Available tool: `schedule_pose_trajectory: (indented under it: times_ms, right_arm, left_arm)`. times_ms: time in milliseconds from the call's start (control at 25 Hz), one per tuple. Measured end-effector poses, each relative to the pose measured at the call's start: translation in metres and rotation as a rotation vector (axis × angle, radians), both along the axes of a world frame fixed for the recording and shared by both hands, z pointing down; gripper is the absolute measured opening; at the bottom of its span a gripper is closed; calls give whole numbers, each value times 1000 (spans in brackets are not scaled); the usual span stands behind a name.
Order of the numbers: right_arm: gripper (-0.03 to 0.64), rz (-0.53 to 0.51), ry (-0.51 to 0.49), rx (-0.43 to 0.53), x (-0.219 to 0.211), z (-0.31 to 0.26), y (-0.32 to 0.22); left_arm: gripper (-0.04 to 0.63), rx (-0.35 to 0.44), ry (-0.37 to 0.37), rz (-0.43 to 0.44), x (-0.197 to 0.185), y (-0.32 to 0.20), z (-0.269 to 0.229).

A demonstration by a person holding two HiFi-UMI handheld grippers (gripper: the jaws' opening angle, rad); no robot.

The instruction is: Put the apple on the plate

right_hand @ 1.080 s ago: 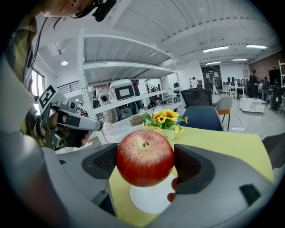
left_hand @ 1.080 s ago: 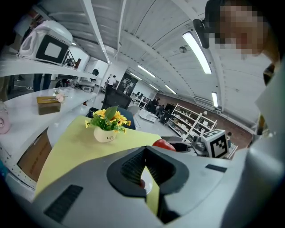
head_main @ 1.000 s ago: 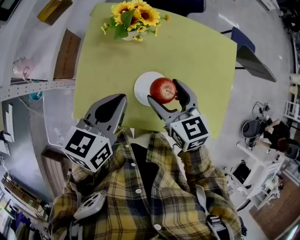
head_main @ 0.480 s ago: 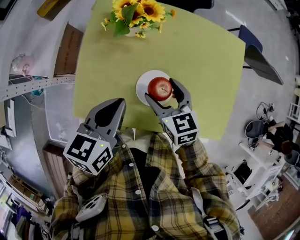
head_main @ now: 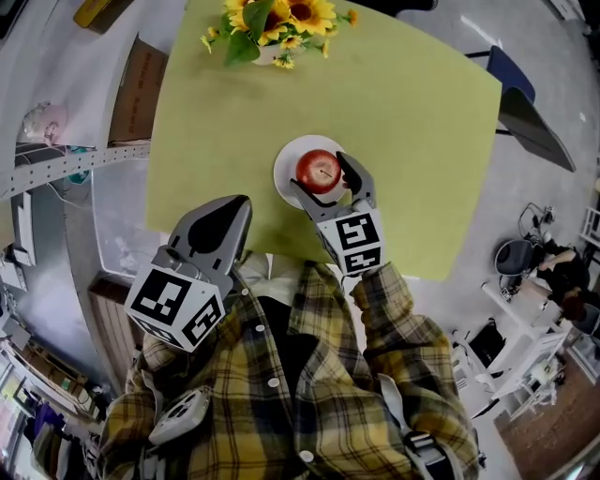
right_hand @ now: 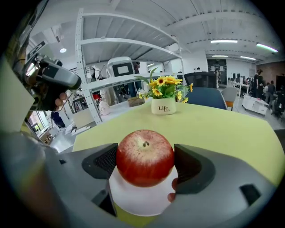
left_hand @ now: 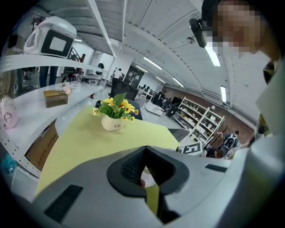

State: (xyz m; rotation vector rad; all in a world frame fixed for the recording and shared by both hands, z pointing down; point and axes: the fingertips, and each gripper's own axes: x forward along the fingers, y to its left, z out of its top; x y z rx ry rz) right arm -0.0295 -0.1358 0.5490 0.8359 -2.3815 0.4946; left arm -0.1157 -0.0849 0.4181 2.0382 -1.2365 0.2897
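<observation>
A red apple (head_main: 319, 171) sits between the fingers of my right gripper (head_main: 322, 176), directly over a small white plate (head_main: 287, 169) on the yellow-green table (head_main: 412, 112). In the right gripper view both pads touch the sides of the apple (right_hand: 144, 156), stem up, and the plate (right_hand: 136, 200) shows just under it. I cannot tell whether the apple rests on the plate. My left gripper (head_main: 236, 204) hangs shut and empty near the table's front edge, to the plate's left. In the left gripper view its jaws (left_hand: 144, 151) meet.
A white pot of sunflowers (head_main: 272, 23) stands at the table's far edge. A blue chair (head_main: 511, 94) is off the far right corner. A cardboard box (head_main: 131, 94) and a metal shelf (head_main: 75, 164) lie left of the table.
My right gripper has carried the apple a little left and away from me, so it now sits centred over the plate. The left gripper has barely moved.
</observation>
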Motion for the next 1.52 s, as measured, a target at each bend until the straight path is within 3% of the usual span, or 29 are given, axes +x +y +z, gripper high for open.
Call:
schedule_pose_trajectory:
  times_ms: [640, 840, 1520]
  right_arm:
    - [374, -23, 78, 16, 0, 15, 5]
    - [374, -7, 64, -29, -2, 16, 4]
    - [377, -8, 73, -24, -2, 4, 11]
  left_arm:
    - [6, 1, 13, 9, 7, 0, -4]
    - [8, 7, 15, 3, 5, -1, -3]
    - [7, 35, 27, 4, 4, -2, -10]
